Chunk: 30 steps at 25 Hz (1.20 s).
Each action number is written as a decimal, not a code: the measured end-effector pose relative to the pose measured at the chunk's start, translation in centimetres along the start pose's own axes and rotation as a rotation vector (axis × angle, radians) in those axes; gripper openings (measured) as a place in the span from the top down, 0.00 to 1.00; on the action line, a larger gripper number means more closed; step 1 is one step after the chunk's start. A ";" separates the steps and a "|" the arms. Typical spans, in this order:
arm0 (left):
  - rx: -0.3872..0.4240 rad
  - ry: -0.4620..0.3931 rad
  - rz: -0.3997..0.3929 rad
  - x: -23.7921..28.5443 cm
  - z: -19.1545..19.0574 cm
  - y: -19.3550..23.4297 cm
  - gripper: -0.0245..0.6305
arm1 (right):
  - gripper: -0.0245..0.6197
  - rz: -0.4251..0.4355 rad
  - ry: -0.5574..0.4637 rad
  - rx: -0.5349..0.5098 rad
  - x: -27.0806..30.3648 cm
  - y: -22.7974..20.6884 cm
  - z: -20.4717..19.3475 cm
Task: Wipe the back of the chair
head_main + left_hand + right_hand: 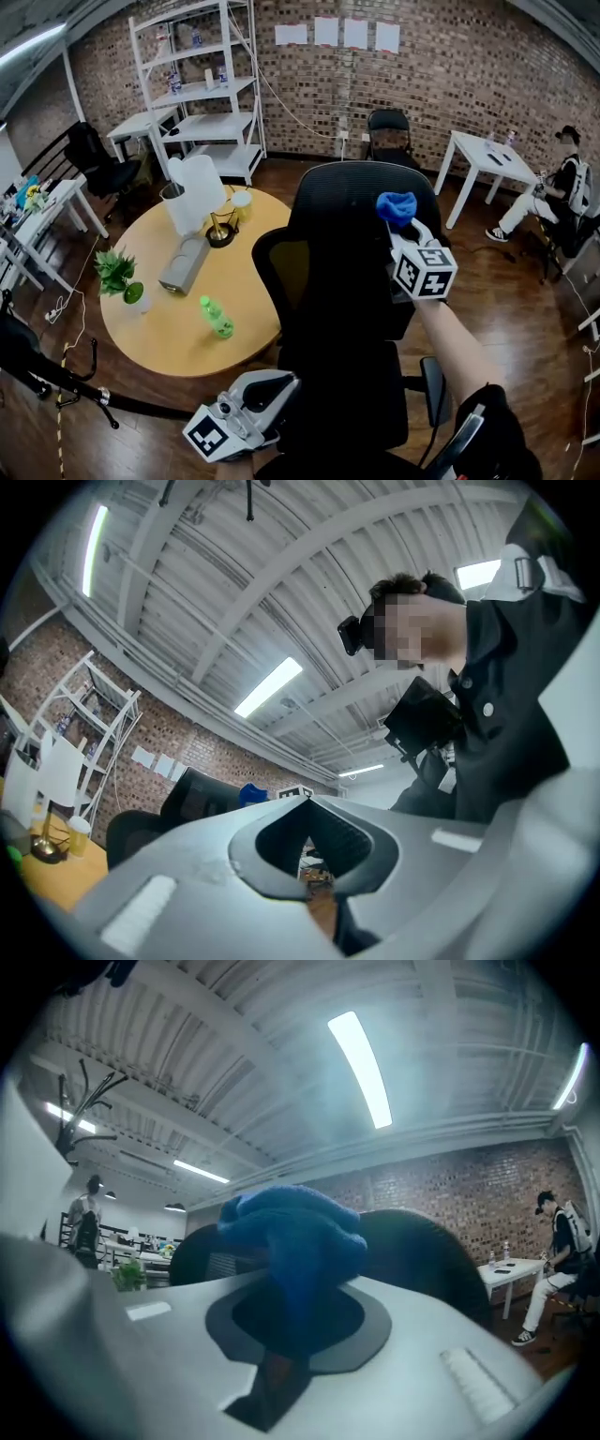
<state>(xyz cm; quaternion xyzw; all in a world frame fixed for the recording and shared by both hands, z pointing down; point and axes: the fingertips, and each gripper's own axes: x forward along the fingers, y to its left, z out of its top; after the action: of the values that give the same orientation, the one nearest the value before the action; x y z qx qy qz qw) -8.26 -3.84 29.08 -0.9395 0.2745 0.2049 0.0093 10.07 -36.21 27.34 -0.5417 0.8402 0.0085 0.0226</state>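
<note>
Evidently mid-wipe, the right gripper (409,231) clamps a crumpled blue cloth (397,206) at the black mesh chair back's (337,253) upper right, so a pressed sweep across probably comes next.

Clamped between the jaws of right gripper (292,1327): blue cloth (295,1232), bunched above the tips. Behind cloth: black chair back (422,1252) (curved top edge). Far right: white table (511,1269), seated person (560,1246) beside it, brick wall (469,1194) behind. Far left: small plant (128,1275). Overhead: lit ceiling strip (361,1068).
</note>
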 end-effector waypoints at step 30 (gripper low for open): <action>0.060 0.041 0.194 -5.1 1.4 0.9 0.96 | 0.88 0.787 0.168 0.187 4.0 29.4 -8.6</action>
<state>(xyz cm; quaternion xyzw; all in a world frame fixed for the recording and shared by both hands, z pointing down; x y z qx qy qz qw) -13.15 -1.84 29.88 -0.9117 0.3705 0.1772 0.0121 -18.64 -28.06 35.42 -0.1737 0.9793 -0.1041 -0.0017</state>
